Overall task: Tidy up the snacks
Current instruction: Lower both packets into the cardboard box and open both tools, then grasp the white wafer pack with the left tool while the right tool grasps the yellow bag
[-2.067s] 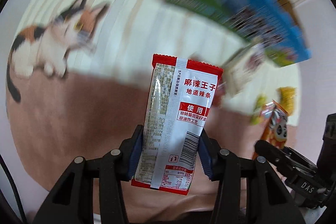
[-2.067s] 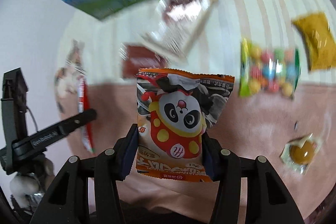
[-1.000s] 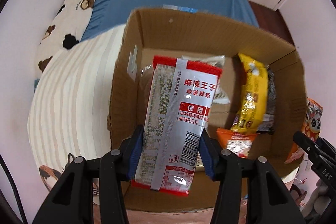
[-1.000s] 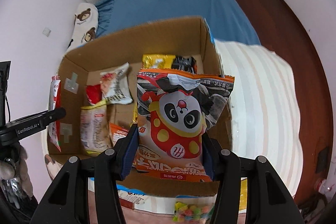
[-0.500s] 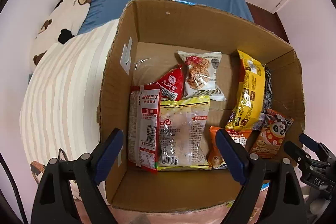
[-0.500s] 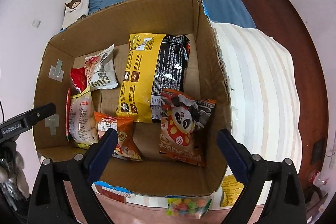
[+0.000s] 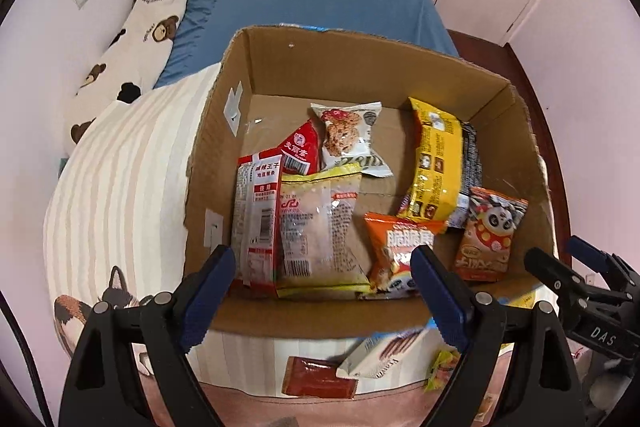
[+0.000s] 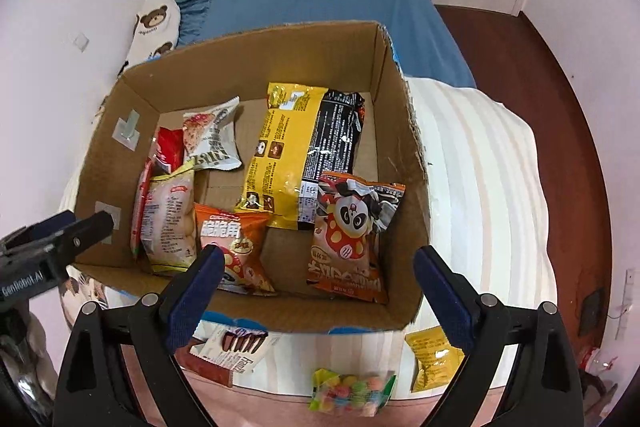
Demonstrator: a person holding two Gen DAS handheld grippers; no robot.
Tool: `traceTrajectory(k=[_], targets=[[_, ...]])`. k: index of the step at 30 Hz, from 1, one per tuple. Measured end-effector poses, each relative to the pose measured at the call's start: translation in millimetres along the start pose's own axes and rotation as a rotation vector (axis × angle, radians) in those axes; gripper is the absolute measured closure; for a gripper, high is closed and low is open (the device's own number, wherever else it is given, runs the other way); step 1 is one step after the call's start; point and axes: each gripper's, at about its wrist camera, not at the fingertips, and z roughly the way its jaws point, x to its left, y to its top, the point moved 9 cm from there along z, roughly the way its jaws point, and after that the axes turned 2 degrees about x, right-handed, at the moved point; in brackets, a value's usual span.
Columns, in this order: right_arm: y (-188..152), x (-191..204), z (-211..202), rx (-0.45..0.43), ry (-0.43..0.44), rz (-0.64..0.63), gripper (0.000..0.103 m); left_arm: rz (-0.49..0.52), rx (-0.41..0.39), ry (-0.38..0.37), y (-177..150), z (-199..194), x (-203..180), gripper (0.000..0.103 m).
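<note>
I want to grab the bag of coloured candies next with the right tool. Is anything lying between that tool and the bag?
Nothing visible does. The candy bag lies in the open on the bedding in front of the cardboard box, just below the open right tool. The yellow packet and the white biscuit packet lie apart to either side.

Both wrist views look steeply down, close above cardboard box (image 7: 432, 75) (image 8: 256, 51) (shared interior).

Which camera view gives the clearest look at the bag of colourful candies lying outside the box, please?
The right wrist view: the bag of colourful candies lies whole and sharp below the cardboard box. In the left wrist view only a blurred corner peeks past a finger.
</note>
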Motion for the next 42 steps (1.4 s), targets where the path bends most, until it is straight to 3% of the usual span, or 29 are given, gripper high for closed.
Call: traceTrajectory(k=[12,18,21,26,31,35,42], targets=[[-17.0,12.2,-72.4,-0.156,0.010,-0.018,0.005,0.038,-0.167,0.018,-23.0,-63.9,-11.9,0.013],[-36.5,16.2,-100.8,-0.189,0.058,-0.006,0.006,0.020,-0.192,-0.006,-41.5,-84.7,-10.2,0.013],[-56.5,-1.0,-104.8,-0.178,0.078,0.044,0.005,-0.006,-0.185,0.000,-58.0,-82.6,-2.5,0.013],[-87.8,-56.0,-75.5,-0.099,0.061,0.169,0.005,0.016,-0.115,0.054,-85.1,-43.4,1.1,0.013],[-116.0,-114.0,-17.8,0.034,0.013,0.267,0.005,0.129,0.003,0.095,-109.3,19.5,-24.6,0.013],[-129.1,-134.6,26.6,0.123,-0.033,0.244,0.005,0.256,0.105,0.128,-125.2,71.7,-56.3,0.014],[-141.0,-144.9,76.4,0.210,-0.113,0.138,0.005,0.429,0.172,0.180,-133.7,127.2,-97.0,0.014]])
